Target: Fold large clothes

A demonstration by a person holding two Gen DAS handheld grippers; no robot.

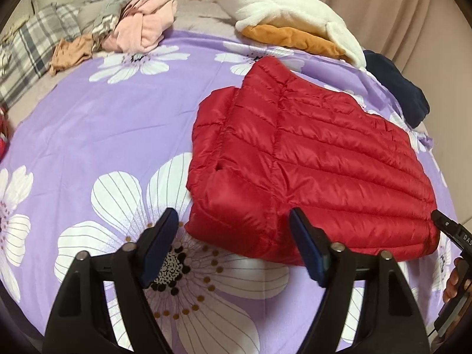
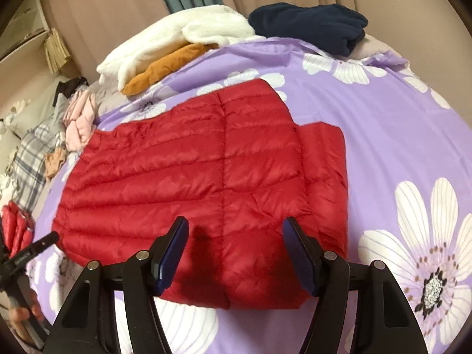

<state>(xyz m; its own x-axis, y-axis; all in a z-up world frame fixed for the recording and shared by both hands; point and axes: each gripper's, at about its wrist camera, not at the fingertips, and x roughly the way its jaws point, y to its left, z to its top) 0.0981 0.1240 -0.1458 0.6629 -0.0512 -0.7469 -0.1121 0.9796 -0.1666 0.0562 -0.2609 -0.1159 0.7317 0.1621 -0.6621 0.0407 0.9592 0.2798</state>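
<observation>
A red quilted puffer jacket [image 1: 309, 159] lies folded flat on the purple flowered bedsheet [image 1: 103, 124]. It also shows in the right wrist view [image 2: 206, 183]. My left gripper [image 1: 233, 221] is open and empty, hovering just above the jacket's near left corner. My right gripper [image 2: 234, 227] is open and empty, above the jacket's near edge. The tip of the right gripper shows at the right edge of the left wrist view [image 1: 451, 230], beside the jacket's near right corner. The left gripper shows at the left edge of the right wrist view [image 2: 35, 247].
A white fleece over an orange garment [image 1: 295, 26] lies at the back of the bed. A navy garment [image 1: 398, 88] lies at the back right. A pile of pink and grey clothes [image 1: 135, 26] and a plaid pillow [image 1: 29, 47] lie at the back left. Another red item [image 2: 16, 224] sits at the left edge.
</observation>
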